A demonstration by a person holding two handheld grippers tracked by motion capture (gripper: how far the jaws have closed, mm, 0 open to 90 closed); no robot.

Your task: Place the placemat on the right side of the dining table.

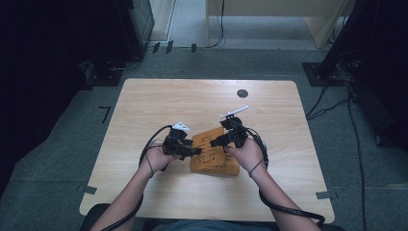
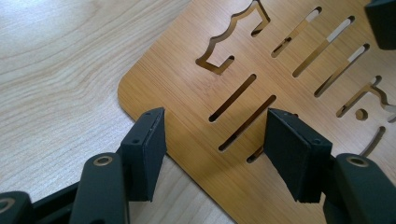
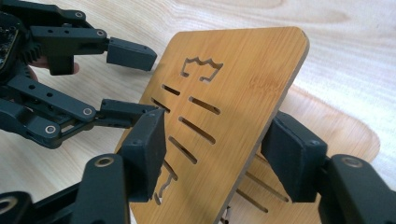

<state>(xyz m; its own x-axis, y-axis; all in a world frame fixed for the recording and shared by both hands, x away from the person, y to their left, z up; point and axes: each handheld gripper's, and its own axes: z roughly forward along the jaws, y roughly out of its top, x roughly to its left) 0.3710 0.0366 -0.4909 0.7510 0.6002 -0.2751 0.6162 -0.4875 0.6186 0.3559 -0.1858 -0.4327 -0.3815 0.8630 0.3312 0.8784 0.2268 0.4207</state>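
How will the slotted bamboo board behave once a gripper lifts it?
The bamboo board looks thin and flat, so probably stiff and light. Its smooth face may slip between the right gripper pads. A second board lies beneath; it could shift if dragged.

- No text, label, brand or number could be read anywhere.
- The bamboo board (image 3: pixel 243 88) bore only cut-out shapes: a crown-like outline (image 3: pixel 201 68) near its top edge and plain slots (image 3: pixel 191 128) below that outline, none forming letters.
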